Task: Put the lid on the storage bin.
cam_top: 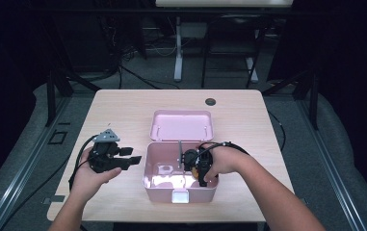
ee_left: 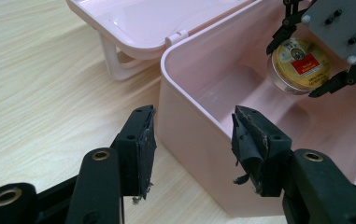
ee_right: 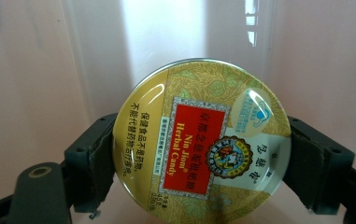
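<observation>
The right gripper (cam_top: 198,166) clamps a round yellow candy tin (ee_right: 201,144) by its rim, both pads pressed on its sides, inside the open pink box (cam_top: 148,166) on the table (cam_top: 118,106); whether the tin touches the floor of the box is hard to tell. The left gripper (cam_top: 129,156) hovers just beside the box's left wall, jaws wide and empty

You're working in what looks like a lab or recording studio: a pale wood-grain table (cam_top: 123,108) at frame centre sits inside black metal framing (cam_top: 53,86), with loose black cables (cam_top: 137,77) on grey floor at upper centre.
</observation>
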Demonstrator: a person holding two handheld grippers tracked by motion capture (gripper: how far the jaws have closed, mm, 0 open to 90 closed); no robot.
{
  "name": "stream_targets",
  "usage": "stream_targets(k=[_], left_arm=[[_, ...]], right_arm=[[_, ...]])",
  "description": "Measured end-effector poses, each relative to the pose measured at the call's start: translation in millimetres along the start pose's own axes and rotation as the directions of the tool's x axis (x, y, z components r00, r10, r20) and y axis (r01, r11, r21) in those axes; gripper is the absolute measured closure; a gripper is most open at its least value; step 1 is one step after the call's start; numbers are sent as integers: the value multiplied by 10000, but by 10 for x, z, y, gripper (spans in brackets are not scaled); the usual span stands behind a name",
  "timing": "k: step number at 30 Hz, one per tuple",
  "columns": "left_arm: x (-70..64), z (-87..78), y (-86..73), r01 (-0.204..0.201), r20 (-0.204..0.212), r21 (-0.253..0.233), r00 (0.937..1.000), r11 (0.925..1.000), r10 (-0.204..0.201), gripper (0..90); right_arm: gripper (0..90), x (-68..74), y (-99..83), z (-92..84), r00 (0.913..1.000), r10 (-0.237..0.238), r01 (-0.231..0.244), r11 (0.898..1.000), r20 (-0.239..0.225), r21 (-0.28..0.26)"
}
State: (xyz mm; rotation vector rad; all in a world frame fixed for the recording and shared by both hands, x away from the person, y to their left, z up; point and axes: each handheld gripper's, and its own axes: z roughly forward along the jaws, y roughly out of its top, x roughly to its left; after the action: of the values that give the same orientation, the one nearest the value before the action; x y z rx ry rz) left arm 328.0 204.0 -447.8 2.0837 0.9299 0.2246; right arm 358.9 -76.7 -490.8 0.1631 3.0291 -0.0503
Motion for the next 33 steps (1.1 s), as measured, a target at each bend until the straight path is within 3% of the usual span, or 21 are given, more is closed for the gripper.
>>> stream_targets(k=[8,15,33], left_arm=[[2,-4,1,15,26,35,10000,10000,-15,492],[-6,0,3,-22,37,22,10000,10000,22,492],[2,-1,2,-24,41,65,10000,10000,24,492]], right_arm=[[196,17,23,50,9998,-163,160,9997,137,177],[196,8,27,60,10000,-60,60,9999,59,-120],[197,23,16,151,9988,-485,485,9987,-9,-137]])
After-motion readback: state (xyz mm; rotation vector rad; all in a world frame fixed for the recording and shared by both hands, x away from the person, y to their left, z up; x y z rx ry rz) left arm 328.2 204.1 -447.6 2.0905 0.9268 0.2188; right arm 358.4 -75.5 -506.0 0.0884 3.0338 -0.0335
